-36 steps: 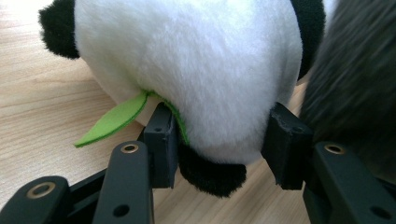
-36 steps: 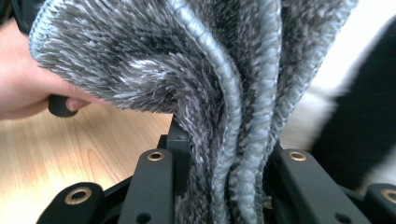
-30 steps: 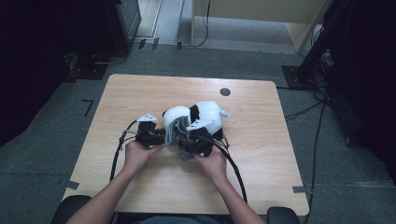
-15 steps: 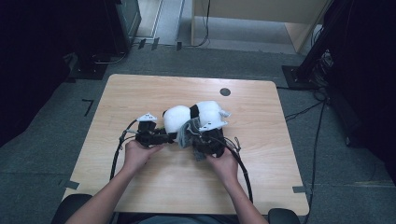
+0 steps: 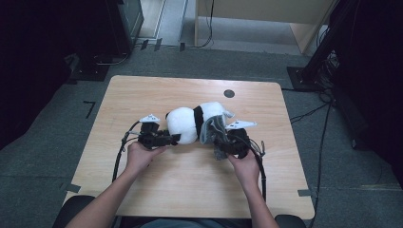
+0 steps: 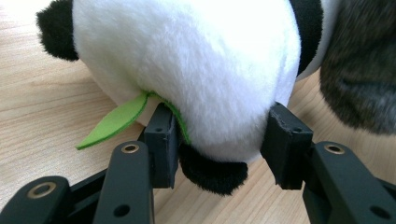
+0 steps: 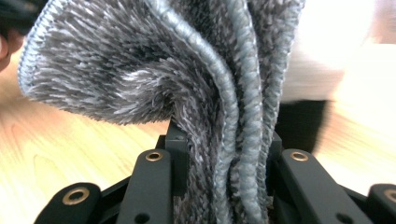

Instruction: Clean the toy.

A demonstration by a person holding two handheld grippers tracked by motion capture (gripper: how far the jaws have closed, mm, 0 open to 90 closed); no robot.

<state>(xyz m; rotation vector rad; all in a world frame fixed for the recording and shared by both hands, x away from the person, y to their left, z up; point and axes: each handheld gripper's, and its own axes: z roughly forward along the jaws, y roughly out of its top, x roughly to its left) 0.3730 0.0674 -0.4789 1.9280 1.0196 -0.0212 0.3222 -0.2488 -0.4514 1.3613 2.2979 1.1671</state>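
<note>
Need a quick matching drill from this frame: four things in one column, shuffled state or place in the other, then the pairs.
Column 1
1. left tongs
2. right tongs
3. green felt leaf
4. black dot

Column 2
A. on the tabletop, beyond the toy
B. shut on the grey fuzzy cloth
C. sticking out under the plush panda
D. shut on the panda's white body

Pairs: 1-D, 2-B, 3-C, 4-A

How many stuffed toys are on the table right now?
1: a plush panda lies mid-table, its left end clamped in the left gripper. The right gripper holds a grey fuzzy cloth against its other end, possibly hiding more.
</note>
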